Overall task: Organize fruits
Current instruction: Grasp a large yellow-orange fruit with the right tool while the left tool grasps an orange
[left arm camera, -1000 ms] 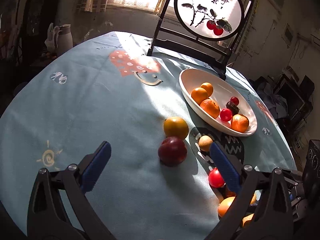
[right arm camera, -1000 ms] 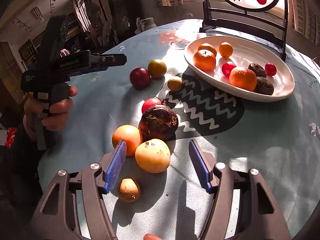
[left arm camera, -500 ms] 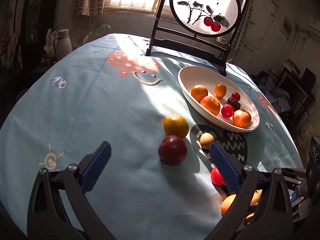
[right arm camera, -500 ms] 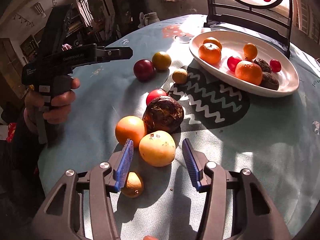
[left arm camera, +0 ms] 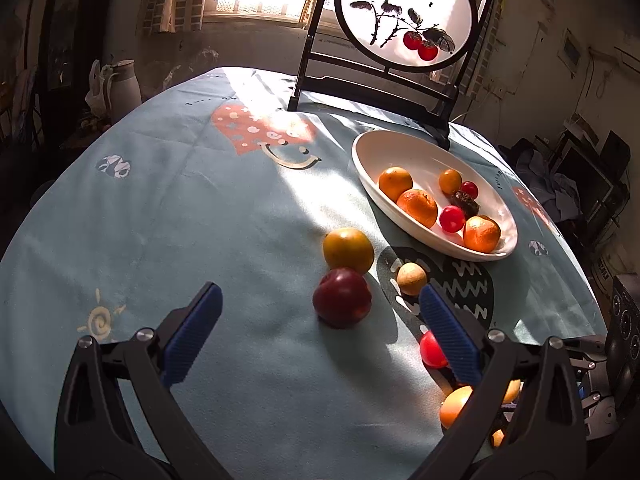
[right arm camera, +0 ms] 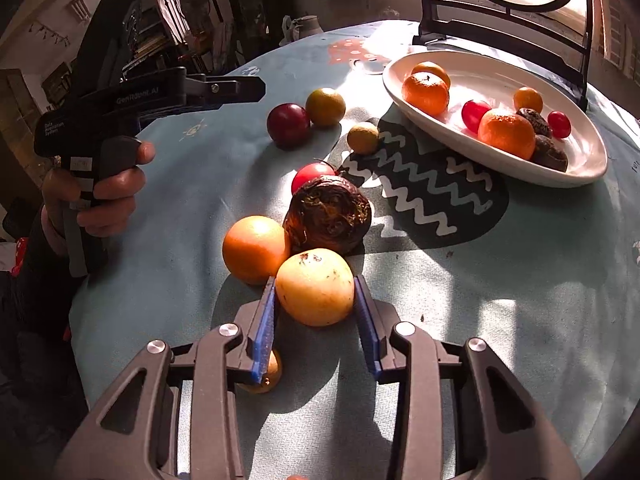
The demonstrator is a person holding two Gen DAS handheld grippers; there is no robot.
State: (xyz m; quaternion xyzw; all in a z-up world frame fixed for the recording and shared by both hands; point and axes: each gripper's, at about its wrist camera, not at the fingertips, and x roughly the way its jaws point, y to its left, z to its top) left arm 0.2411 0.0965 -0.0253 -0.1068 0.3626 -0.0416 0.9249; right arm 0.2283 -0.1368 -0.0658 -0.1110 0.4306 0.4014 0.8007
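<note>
Right gripper (right arm camera: 315, 312) has its jaws pinching the yellow pear (right arm camera: 315, 287) near the tabletop's front edge; left gripper (left arm camera: 320, 334) hangs wide. Lifting could nudge the touching orange (right arm camera: 256, 249) rolling off.

painted screen (left arm camera: 404, 20), white jug (left arm camera: 122, 90), patterned tablecloth (left arm camera: 160, 216)

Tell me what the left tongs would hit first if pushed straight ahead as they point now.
Most likely the dark red round plum, lying ahead between the open left tongs. The yellow-orange round fruit sits just behind it. Depth is uncertain in the fisheye view, so the tongs might pass above it.
</note>
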